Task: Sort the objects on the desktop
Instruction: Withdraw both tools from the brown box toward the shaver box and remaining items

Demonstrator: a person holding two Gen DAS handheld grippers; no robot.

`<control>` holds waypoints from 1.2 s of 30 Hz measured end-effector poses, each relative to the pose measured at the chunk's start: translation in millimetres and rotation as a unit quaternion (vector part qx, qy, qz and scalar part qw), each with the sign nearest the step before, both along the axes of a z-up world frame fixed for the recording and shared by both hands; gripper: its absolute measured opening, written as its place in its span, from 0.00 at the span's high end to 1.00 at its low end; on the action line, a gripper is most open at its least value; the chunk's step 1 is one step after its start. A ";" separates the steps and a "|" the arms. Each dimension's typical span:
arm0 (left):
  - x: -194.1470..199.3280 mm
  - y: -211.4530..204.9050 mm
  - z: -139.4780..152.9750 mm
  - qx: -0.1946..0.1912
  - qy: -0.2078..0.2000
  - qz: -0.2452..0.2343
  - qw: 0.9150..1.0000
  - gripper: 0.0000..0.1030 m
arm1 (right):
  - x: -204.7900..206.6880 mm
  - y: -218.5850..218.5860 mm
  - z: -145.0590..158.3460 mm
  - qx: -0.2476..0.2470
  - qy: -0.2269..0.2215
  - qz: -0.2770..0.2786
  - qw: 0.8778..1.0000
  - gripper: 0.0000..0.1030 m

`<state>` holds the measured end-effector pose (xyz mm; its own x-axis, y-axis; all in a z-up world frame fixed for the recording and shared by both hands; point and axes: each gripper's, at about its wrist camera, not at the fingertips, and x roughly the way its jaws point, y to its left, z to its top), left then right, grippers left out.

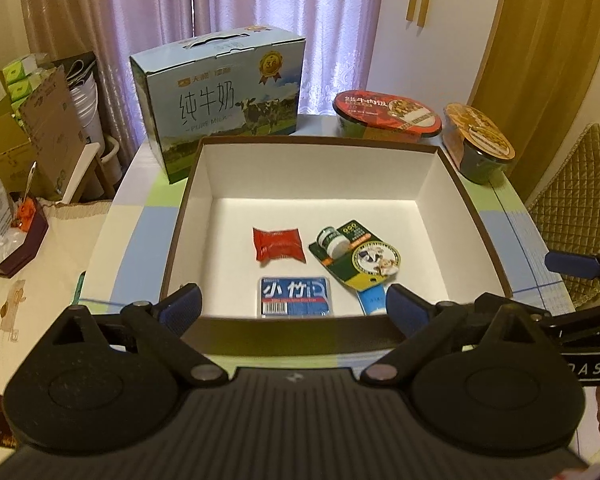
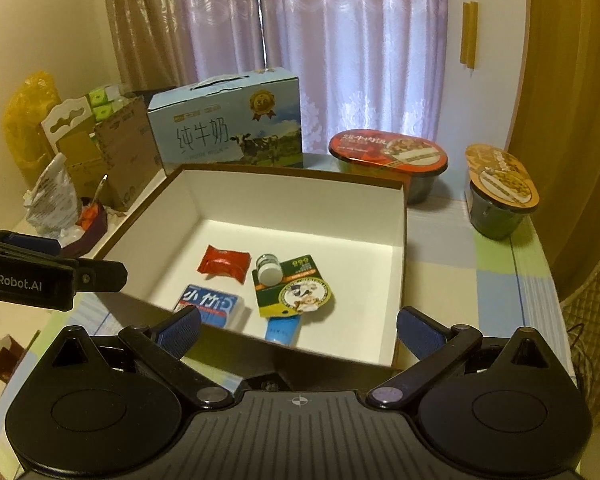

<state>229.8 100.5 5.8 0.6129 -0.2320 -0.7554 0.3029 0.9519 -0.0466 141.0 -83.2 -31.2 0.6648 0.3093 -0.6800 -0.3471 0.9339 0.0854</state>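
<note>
Both pairs of blue-padded fingers stand spread wide with nothing between them: the left gripper (image 1: 294, 307) is held level just above the near wall of the brown-rimmed white box (image 1: 428, 184), pointing forward over it, and the right gripper (image 2: 298, 330) hangs at that same near wall a little further right, angled toward the box's near right corner. In the right wrist view the left gripper's black body juts in from the left edge beside the box; in the left wrist view one blue pad of the right gripper shows at the right edge. Largest on the checked tablecloth (image 1: 112, 236) is the blue pure-milk carton (image 1: 220, 100) with its carry handle, upright behind the box's far left corner. Two lidded instant-meal bowls stand behind the far right corner, a red-lidded one (image 1: 388, 118) and an orange-lidded one (image 1: 480, 140) further right. Inside the box, toward its near side, lie the sorted items: a green and yellow card pack (image 1: 360, 260) with a small white-capped bottle (image 1: 332, 242) on it, a light blue tube (image 1: 372, 304) poking out from beneath the pack's near end, a blue tissue packet (image 1: 296, 296) near the front wall, and a red sachet (image 1: 280, 245) just behind the packet.
</note>
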 end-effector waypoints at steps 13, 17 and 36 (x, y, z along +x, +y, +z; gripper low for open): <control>-37.6 -0.7 -3.7 0.003 0.010 -0.003 1.000 0.06 | -32.0 -24.1 -9.7 0.001 0.017 0.001 1.000 0.02; -46.9 0.6 -11.5 0.006 0.021 0.000 1.000 0.06 | -42.2 -36.9 -18.1 0.000 0.030 -0.004 1.000 0.02; -73.2 -32.3 -64.3 0.021 0.064 -0.079 0.995 0.06 | -76.9 -122.7 -63.7 -0.003 0.113 -0.098 0.989 0.02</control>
<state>156.7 68.3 -58.4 0.4689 -0.2846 -0.8362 0.4433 0.8946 -0.0560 64.1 -206.0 -94.9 0.5429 0.1858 -0.8190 -0.1329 0.9819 0.1347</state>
